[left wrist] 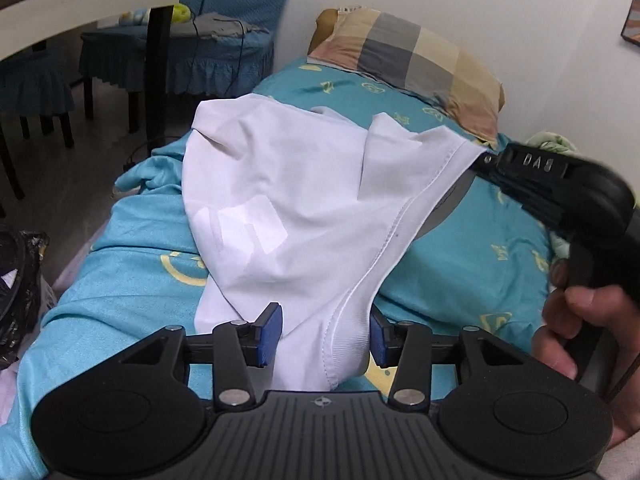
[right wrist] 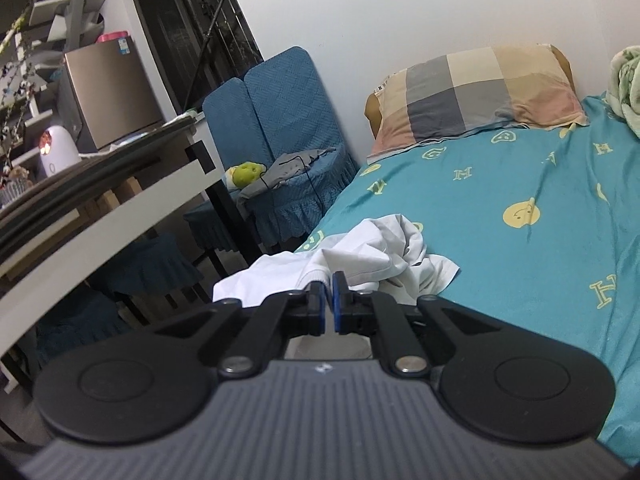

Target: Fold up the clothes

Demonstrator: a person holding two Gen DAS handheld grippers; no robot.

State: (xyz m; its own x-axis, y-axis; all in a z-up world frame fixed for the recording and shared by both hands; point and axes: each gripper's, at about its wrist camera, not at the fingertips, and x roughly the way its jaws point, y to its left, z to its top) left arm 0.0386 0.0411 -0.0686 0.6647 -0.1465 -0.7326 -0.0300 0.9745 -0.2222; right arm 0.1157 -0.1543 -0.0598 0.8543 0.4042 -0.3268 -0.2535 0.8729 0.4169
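Note:
A white garment (left wrist: 288,200) lies bunched on the teal bed sheet (left wrist: 480,272). My left gripper (left wrist: 326,334) is open, its blue pads on either side of the garment's ribbed hem, which hangs between them. My right gripper (left wrist: 486,159) is shut on a far corner of the garment and pulls its edge taut. In the right wrist view the right gripper (right wrist: 328,300) shows its blue pads closed together on white cloth, with the rest of the garment (right wrist: 380,256) crumpled just beyond on the sheet (right wrist: 520,208).
A checked pillow (left wrist: 412,56) lies at the head of the bed against the white wall. Blue-covered chairs (right wrist: 280,136) and a table (right wrist: 100,208) stand left of the bed. A green blanket (right wrist: 624,88) is at the far right. A black bag (left wrist: 20,272) sits at the left.

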